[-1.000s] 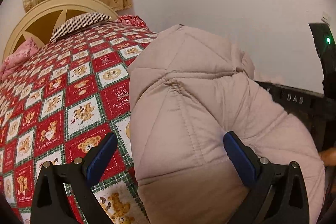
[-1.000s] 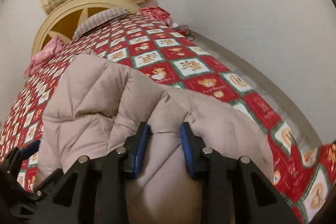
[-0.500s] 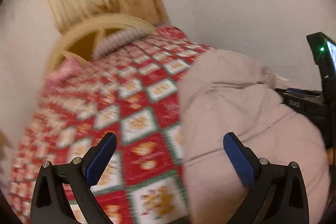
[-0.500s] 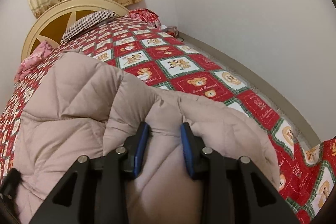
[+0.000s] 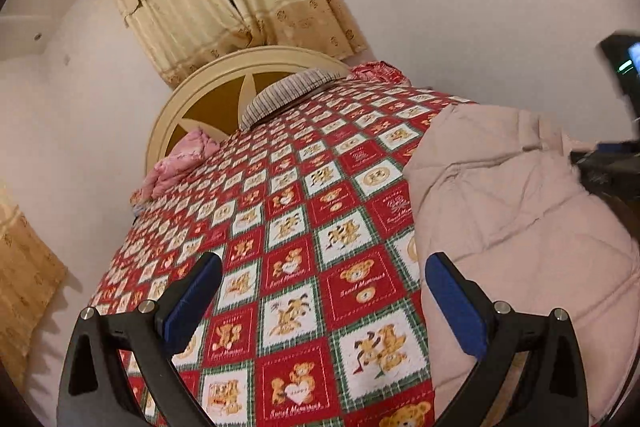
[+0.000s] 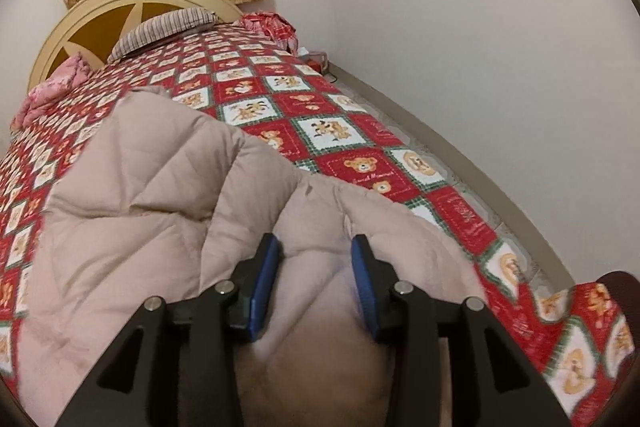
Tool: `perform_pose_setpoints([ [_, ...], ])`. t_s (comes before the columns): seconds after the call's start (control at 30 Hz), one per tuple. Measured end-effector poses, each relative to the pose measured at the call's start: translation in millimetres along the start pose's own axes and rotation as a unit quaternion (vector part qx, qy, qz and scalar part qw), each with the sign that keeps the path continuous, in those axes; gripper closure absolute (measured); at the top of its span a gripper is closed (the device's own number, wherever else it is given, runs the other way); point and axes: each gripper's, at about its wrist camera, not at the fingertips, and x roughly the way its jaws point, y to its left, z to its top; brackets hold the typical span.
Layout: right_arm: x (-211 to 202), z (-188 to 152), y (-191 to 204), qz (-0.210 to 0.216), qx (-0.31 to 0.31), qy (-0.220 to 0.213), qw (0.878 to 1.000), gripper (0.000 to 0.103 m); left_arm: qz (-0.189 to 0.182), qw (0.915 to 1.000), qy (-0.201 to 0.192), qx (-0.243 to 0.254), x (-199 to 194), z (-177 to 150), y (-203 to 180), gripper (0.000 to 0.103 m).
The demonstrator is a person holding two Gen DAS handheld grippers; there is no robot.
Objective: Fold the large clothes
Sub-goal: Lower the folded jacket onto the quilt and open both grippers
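Observation:
A large pale pink quilted puffer jacket (image 6: 160, 211) lies bunched on a red teddy-bear bedspread (image 6: 340, 131). My right gripper (image 6: 314, 267) has a puffy fold of the jacket between its blue pads. Its jaws are opening, and the fabric still fills the gap and touches both pads. In the left wrist view the jacket (image 5: 500, 211) sits at the right. My left gripper (image 5: 324, 291) is open and holds nothing, hanging over the bare bedspread (image 5: 296, 227) just left of the jacket's edge.
A cream headboard (image 5: 224, 95), a striped pillow (image 5: 288, 93) and a pink bundle (image 5: 180, 159) mark the bed's far end. A red garment (image 6: 272, 25) lies in the far corner by the wall. Dark blurred gear (image 5: 608, 167) shows beyond the jacket.
My left gripper has lifted and swung left off the jacket, now over the bedspread. My right gripper's pads have spread slightly on the fold.

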Motion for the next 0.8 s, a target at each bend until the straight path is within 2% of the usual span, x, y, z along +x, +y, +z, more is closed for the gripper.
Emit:
perform_pose_setpoints([
  [0.03, -19.3, -2.3, -1.6, -0.004, 0.004, -0.021, 1.000, 0.048, 0.000, 1.0000, 0.003, -0.003, -1.2, -1.2, 0.8, 0.001],
  [0.1, -54.8, -12.6, -3.0, 0.001, 0.007, -0.061, 0.998, 0.035, 0.002, 1.0000, 0.005, -0.004, -4.3, -2.4, 1.2, 0.001],
  [0.13, -70.0, -18.9, -3.1, 0.008, 0.004, -0.075, 0.997, 0.033, 0.003, 1.0000, 0.005, -0.004, -7.3, -3.2, 0.7, 0.001],
  [0.23, -106.0, -45.3, -4.9, 0.042, 0.002, -0.096, 0.995, 0.033, -0.014, 0.9998, 0.001, -0.017, -17.5, -4.2, 0.9, 0.001],
  [0.3, -111.3, -61.7, -6.0, 0.063, 0.003, -0.081, 0.995, 0.033, -0.034, 0.9990, -0.001, -0.028, -24.5, -4.0, -1.8, 0.001],
  [0.4, -103.9, -91.0, -8.9, 0.076, 0.014, -0.047, 0.996, 0.043, -0.068, 0.9970, 0.006, -0.036, -30.5, -6.8, -9.1, 0.001],
  [0.43, -97.5, -99.2, -10.5, 0.081, 0.020, -0.039, 0.996, 0.043, -0.073, 0.9966, 0.011, -0.035, -30.3, -8.1, -12.3, 0.001],
  [0.57, -82.7, -106.8, -16.2, 0.098, 0.049, -0.027, 0.994, 0.043, -0.106, 0.9925, 0.047, -0.039, -24.4, -16.9, -22.7, 0.001],
  [0.63, -81.5, -107.5, -13.2, 0.095, 0.043, -0.029, 0.994, 0.042, -0.118, 0.9900, 0.061, -0.048, -23.8, -21.3, -23.8, 0.001],
  [0.8, -92.6, -115.6, -16.3, 0.103, 0.051, -0.034, 0.993, 0.040, -0.131, 0.9872, 0.063, -0.065, -33.9, -27.7, -18.6, 0.001],
])
